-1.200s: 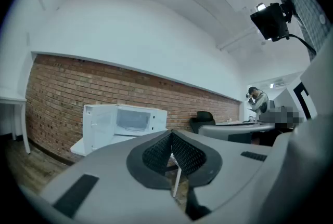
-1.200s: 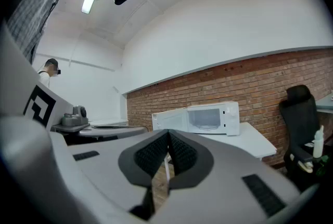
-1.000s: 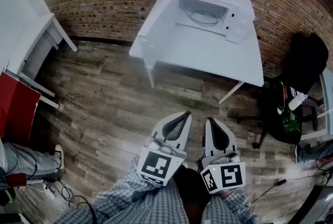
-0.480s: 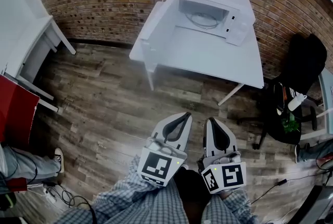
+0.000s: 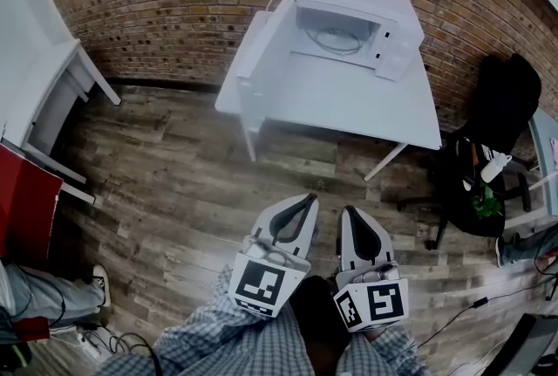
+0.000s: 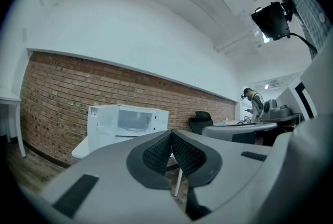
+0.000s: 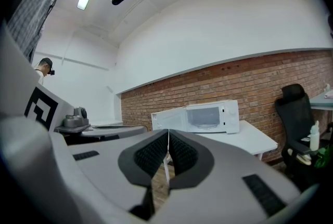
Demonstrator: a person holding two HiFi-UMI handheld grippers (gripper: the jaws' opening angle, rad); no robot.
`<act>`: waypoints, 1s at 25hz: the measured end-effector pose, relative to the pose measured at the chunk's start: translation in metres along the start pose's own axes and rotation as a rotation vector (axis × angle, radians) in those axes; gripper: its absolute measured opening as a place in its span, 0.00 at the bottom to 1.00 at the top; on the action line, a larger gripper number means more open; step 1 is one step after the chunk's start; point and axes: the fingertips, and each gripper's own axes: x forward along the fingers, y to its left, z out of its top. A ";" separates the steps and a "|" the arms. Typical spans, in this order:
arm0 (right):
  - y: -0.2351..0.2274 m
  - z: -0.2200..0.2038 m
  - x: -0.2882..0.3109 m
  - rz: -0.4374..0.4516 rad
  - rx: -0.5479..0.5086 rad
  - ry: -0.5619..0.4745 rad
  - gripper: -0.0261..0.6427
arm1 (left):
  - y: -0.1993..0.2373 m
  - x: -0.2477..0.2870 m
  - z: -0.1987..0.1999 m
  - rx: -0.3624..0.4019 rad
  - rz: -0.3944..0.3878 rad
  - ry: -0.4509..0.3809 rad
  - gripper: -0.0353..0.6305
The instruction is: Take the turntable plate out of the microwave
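Observation:
A white microwave (image 5: pixel 353 10) stands at the far end of a white table (image 5: pixel 349 99), its door (image 5: pixel 261 38) swung open to the left. Inside lies the round glass turntable plate (image 5: pixel 335 40). My left gripper (image 5: pixel 309 198) and right gripper (image 5: pixel 346 210) hang side by side over the wooden floor, well short of the table, both shut with nothing in them. The left gripper view shows the left gripper (image 6: pixel 171 132) with its pads meeting, the microwave (image 6: pixel 132 120) far beyond. In the right gripper view the right gripper (image 7: pixel 168 131) is likewise shut, and the plate (image 7: pixel 204 124) shows faintly inside the microwave (image 7: pixel 208 116).
A brick wall runs behind the table. A black office chair (image 5: pixel 501 104) stands to the right, with a bottle (image 5: pixel 494 167) on a seat near it. A white desk (image 5: pixel 44 78) and a red panel (image 5: pixel 26 200) stand at the left. Cables (image 5: pixel 96 335) lie on the floor.
Both grippers sit slightly lower in the head view, and the table with the microwave has shifted a little up. Their jaws have stayed shut and nothing was taken hold of.

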 end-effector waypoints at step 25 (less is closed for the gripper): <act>-0.129 -0.001 0.149 0.047 0.068 0.047 0.07 | 0.064 0.171 -0.019 -0.022 0.068 0.071 0.07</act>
